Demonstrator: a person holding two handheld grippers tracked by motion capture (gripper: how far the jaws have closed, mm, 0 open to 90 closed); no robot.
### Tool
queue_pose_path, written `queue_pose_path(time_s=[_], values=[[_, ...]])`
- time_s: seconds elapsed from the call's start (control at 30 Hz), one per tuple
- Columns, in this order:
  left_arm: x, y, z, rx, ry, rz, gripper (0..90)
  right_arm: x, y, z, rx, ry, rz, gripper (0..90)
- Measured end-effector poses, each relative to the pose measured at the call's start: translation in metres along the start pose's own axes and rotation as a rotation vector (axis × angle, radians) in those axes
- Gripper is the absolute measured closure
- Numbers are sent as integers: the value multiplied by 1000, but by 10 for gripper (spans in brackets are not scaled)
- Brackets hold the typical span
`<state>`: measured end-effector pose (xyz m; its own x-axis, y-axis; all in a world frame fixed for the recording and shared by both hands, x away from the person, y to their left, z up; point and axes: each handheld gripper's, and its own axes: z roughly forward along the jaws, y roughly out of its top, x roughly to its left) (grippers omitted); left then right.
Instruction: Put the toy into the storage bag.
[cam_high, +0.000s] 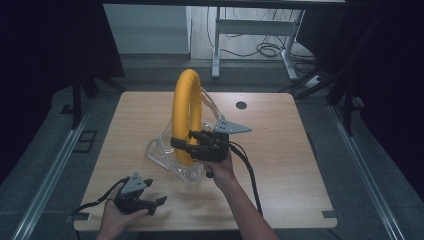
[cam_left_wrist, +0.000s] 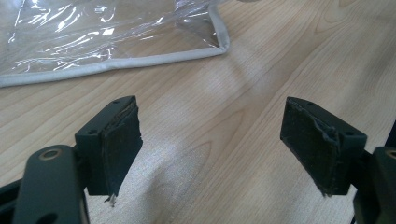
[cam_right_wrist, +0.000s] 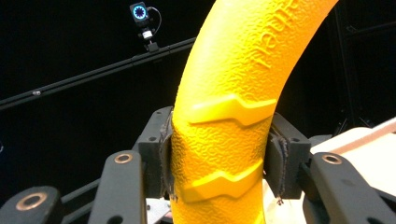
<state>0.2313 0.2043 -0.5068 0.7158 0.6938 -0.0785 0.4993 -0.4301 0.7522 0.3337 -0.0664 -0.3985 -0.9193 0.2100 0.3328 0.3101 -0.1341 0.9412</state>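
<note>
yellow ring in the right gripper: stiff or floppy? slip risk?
Probably stiff: the ring stands upright in an even arc while the right gripper clamps only its lower part. Slip looks unlikely: its pebbled, ridged surface sits between the pads. Released on edge, it may roll or tip.

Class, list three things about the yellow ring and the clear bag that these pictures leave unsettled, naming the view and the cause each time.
1. High view: the bottom of the yellow ring is blurred behind the clear bag; inside or behind, unclear.
2. Right gripper view: the raised lettering on the ring is cut off by the top edge, where the right gripper clamps it.
3. Left gripper view: the bag runs past the top edge.
</note>
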Motion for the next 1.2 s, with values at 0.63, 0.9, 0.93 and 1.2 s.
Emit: queue_pose_path(time_s=[0.63, 0.9, 0.93, 1.2], values=[[0, 0, 0, 3, 2, 3, 200, -12, -25, 9, 136, -85, 18, 480], [0, 0, 0, 3, 1, 2, 200, -9, -23, 8, 135, -124, -19, 456], [0, 0, 0, 3, 0, 1, 200, -9, -23, 8, 136, -125, -18, 455], [-1, 0, -1, 4, 0, 2, 200, -8, -23, 1, 109, -165, -33, 371]])
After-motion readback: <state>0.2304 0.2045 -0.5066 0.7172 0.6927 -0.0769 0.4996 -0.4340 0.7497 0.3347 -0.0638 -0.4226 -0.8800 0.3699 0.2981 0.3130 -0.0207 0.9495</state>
